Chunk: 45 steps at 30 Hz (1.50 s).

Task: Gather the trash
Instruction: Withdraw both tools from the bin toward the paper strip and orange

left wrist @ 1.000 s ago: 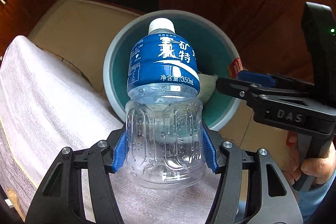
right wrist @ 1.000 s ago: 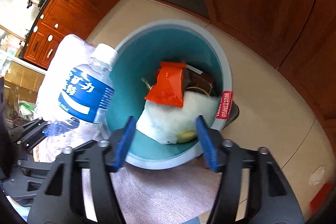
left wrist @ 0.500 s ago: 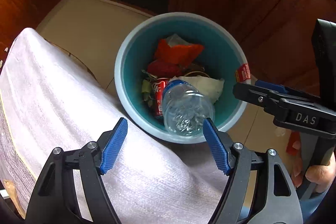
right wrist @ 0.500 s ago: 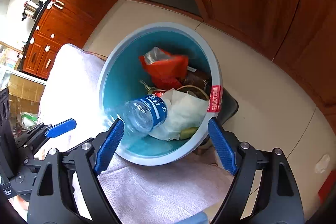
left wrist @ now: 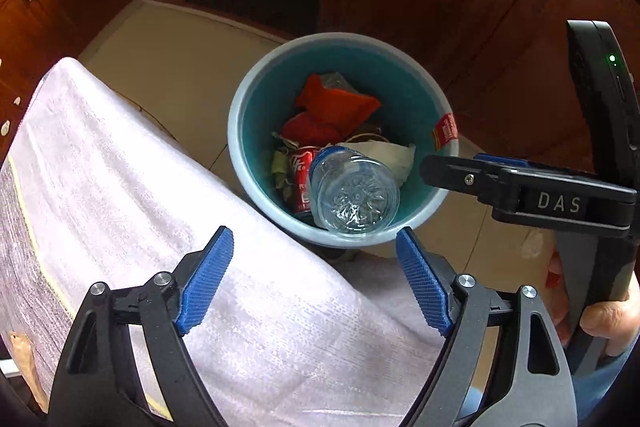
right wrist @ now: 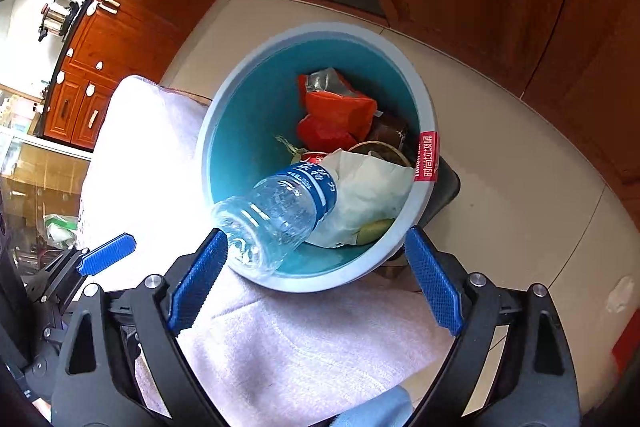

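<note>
Left wrist view: left gripper point(left wrist: 310, 277) jaws are opening, empty, above the white cloth point(left wrist: 132, 195); the water bottle point(left wrist: 354, 193) lies inside the teal bin point(left wrist: 240, 99). Right gripper point(right wrist: 316, 281) also spreads empty. Drop step looks done; next, seek remaining trash.

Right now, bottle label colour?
Blue with white lettering on the bottle; the right wrist view shows it best.

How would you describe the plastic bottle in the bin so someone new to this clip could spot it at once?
Find the round teal trash bin on the tiled floor beside the cloth-covered table. Among its trash lies the plastic bottle, neck down, base up against the near rim. It is the only clear item there, with a blue label, unlike the orange wrapper, red can and white tissue.
</note>
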Available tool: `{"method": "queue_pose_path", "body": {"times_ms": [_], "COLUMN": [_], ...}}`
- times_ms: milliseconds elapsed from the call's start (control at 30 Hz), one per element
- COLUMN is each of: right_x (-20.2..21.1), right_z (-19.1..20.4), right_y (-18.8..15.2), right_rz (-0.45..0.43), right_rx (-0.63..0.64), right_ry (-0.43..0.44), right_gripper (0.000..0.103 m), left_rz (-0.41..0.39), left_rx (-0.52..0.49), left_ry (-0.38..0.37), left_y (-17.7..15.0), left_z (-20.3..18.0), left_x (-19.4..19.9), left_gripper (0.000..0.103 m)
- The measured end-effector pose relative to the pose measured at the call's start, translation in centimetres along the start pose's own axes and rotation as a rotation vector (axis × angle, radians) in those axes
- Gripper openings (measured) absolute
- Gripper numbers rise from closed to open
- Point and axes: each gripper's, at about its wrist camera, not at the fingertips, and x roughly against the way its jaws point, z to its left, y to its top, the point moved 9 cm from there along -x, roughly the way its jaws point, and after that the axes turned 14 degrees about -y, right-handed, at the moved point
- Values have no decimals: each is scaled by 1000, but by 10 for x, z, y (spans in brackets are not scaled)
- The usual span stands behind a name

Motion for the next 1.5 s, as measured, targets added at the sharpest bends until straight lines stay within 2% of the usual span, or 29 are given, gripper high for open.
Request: {"method": "queue_pose_path", "body": {"times_ms": [67,433,767,1100,1333,1500], "right_x": [5,36,59,52,41,25], "right_z": [3,41,116,229,313,363], "right_y": [-1,-18,-48,-103,-149,-177], "right_rz": [-10,-49,-70,-53,-105,-63], "right_rx": [3,61,194,423,671,760], "right_ry": [-3,-6,-10,21,17,12], "right_gripper": [90,90,90,90,90,90], "left_rz": [-18,-101,-206,-281,-277,-296], "left_rx": [1,21,105,268,372,458], "left_ry": [0,11,16,21,134,206], "left_y": [-3,-30,-74,-156,-237,-289], "left_z": [1,18,63,150,240,307], "left_x": [7,49,98,142,177,206], "left_gripper": [88,93,94,95,95,95]}}
